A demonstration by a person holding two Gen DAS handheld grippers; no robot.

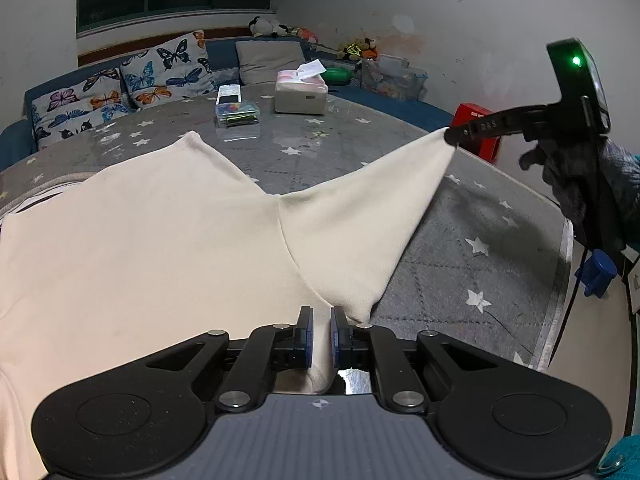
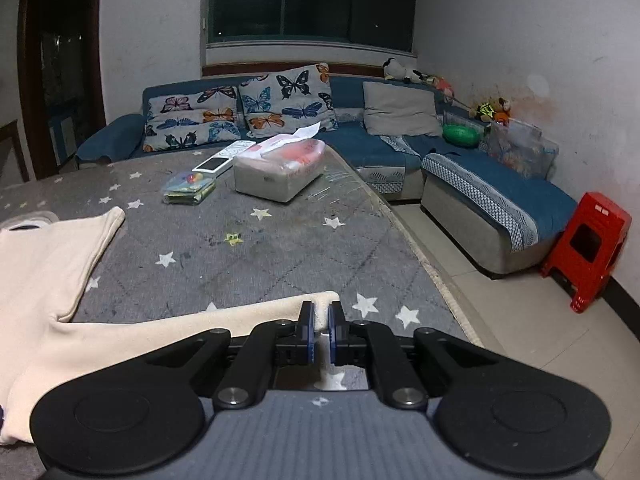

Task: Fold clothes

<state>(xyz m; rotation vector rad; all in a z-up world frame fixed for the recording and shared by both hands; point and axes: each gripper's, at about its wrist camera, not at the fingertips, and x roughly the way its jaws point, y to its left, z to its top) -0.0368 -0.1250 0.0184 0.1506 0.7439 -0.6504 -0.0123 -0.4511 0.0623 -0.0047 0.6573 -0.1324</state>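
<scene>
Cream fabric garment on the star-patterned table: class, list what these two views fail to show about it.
- Left wrist view: cream fabric garment runs off the left edge; its type is unclear.
- Right wrist view: the black right gripper body covers the near hem.
- Both views: the grey star-patterned table surface beneath the garment is hidden.

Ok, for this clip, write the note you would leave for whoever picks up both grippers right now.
Left gripper: shut on the cream garment at its near edge.
Right gripper: shut on the sleeve end, lifted and stretched out to the right.
The garment lies mostly flat on the grey star-patterned table; the other sleeve points toward the far side. A tissue box and a small clear case sit further back, apart from the cloth.
Done: garment spread, both grips taken.
Left: no fold shows yet. Probably bring the held sleeve in across the body, then carry on folding.
</scene>
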